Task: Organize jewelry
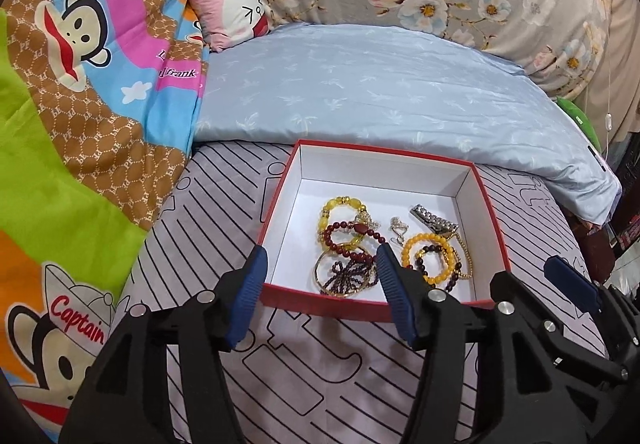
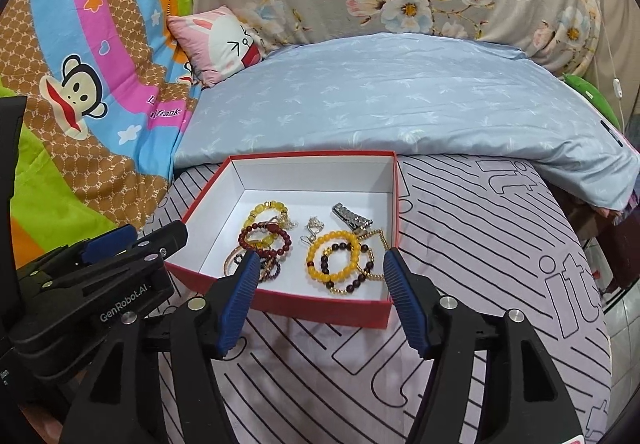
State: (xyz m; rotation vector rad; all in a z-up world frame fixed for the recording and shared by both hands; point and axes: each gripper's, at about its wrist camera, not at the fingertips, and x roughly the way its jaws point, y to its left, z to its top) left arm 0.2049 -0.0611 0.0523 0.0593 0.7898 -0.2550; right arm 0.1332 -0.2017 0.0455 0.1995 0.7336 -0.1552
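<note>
On the bed, across a lilac sheet (image 2: pixel 480 244) printed with black stripes, a red box (image 1: pixel 320 303) with a white inside sits open just in front of a folded blue quilt (image 1: pixel 380 100), with a cartoon-monkey blanket (image 1: pixel 80 84) and a small pink pillow (image 1: pixel 230 8) off to one side. Every piece of jewelry in sight lies inside that box; nothing lies loose on the visible stretch of sheet, so the gathering looks finished or close to it. What could remain is tidying: the pieces sit in a loose heap toward the near wall, several overlapping.

Both tools hover at the near edge of the box, empty. The left gripper (image 1: pixel 320 284) has its jaws released, spread apart with nothing between them, and the right gripper (image 2: pixel 320 288) stands the same way, spread and holding nothing.

Within the box, an orange bead bracelet (image 2: pixel 334 258) lies over a dark bead bracelet (image 2: pixel 348 284) and a fine gold chain (image 2: pixel 378 242). Beside them, a dark red bracelet (image 1: pixel 352 240) crosses a yellow bead bracelet (image 1: pixel 344 210) and rests near a thin gold bangle (image 1: pixel 320 276). A silver watch band (image 1: pixel 432 218) lies toward the far corner, and a small silver charm (image 1: pixel 396 230) sits alone in the middle.
</note>
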